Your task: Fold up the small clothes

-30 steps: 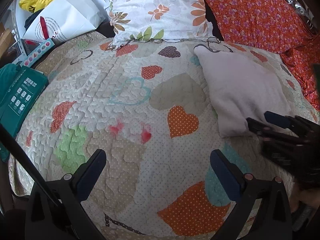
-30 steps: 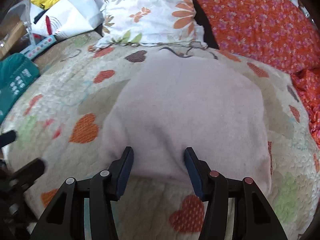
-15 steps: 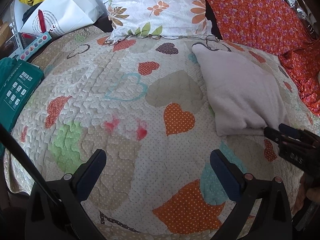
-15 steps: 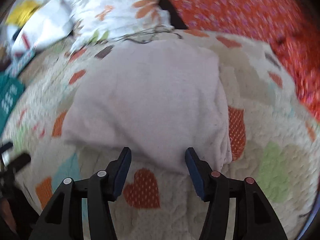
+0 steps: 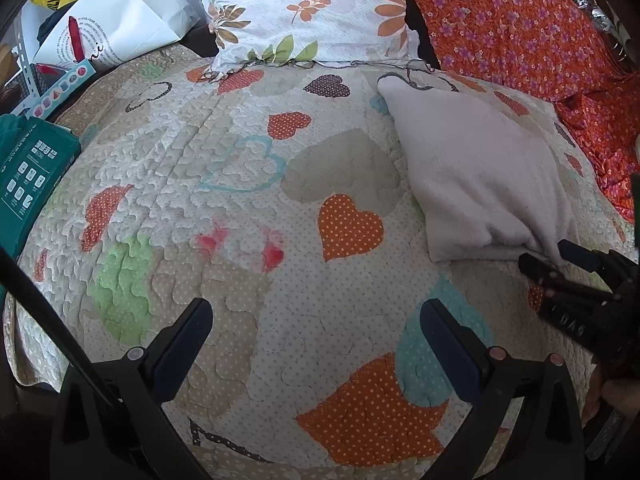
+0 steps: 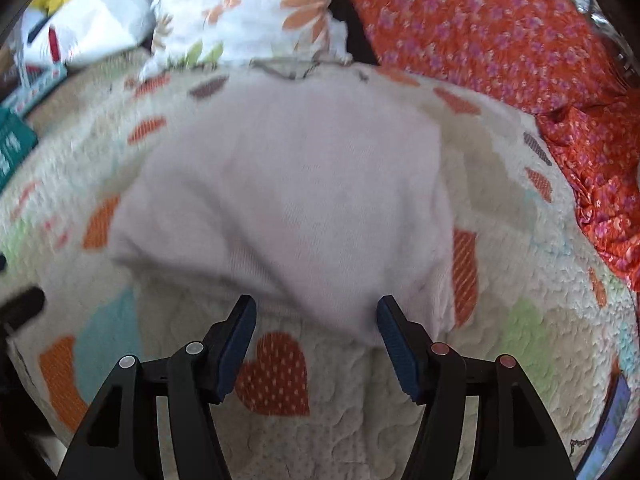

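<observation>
while both grippers gape empty, right gripper (image 6: 316,316) opening, folded white garment (image 5: 480,184) lies before floral pillow (image 5: 304,8).

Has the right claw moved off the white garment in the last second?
Yes. The right claw backed toward the white garment's near edge; more quilt shows beneath it, jaws opening.

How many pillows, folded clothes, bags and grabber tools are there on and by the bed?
Pillows: 2, the flowery white pillow and the orange pillow
Folded clothes: 1, the white garment
Bags: 1, the white paper bag
Grabber tools: 2, the left gripper and the right gripper
Total: 6
</observation>
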